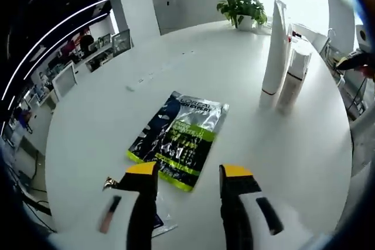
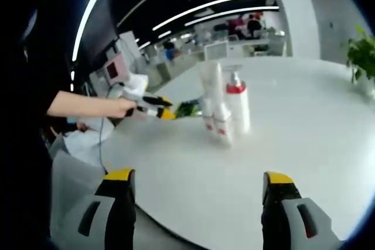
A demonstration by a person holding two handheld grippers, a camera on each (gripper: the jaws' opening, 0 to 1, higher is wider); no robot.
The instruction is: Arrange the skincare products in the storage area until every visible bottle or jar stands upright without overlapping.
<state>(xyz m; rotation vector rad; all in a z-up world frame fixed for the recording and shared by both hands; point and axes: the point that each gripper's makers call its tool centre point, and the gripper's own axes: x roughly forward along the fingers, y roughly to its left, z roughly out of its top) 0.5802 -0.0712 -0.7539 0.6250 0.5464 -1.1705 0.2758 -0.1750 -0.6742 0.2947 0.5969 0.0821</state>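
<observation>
White table bears upright white bottles, flat sachet.

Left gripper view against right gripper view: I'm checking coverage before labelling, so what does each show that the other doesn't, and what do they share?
Left gripper view: the black-and-green sachet lying flat in full, a small packet under the left gripper, whose jaws stand open, and a brown stick.

Right gripper view: the right gripper, jaws wide open, and a hand holding the left gripper.

Both: the round white table, the upright white bottles and the potted plant.
</observation>
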